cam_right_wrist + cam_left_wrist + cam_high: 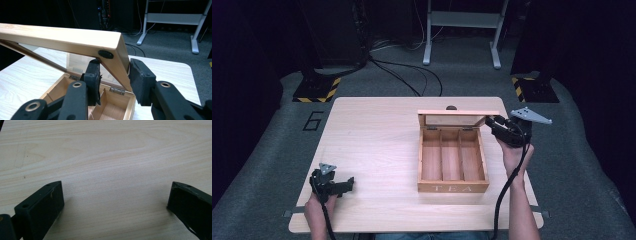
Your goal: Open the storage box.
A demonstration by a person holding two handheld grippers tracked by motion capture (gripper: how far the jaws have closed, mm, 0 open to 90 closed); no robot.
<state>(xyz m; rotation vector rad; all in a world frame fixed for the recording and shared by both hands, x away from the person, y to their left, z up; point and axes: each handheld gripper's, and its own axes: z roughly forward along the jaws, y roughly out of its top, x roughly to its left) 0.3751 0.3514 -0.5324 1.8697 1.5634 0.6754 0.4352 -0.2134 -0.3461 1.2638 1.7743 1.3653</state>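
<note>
A wooden tea box (452,187) marked "TEA" sits right of centre on the light wooden table (372,130). Its three long compartments hold nothing. The glass-paned lid (458,118) stands raised at the back, tilted over the box. My right gripper (490,122) is shut on the lid's right side rail. In the right gripper view one pad is inside the lid (62,37) frame and the other outside, with the right gripper (113,72) over the box's rear compartments (117,102). My left gripper (348,184) rests low at the table's front left, open over bare wood (116,192).
Grey carpet surrounds the table, with a "6" (313,121) marked at the left. Behind stand a white frame (462,20), loose cables (412,75) and two dark stands on striped bases (317,90) (532,90). A small dark object (451,107) lies just beyond the box.
</note>
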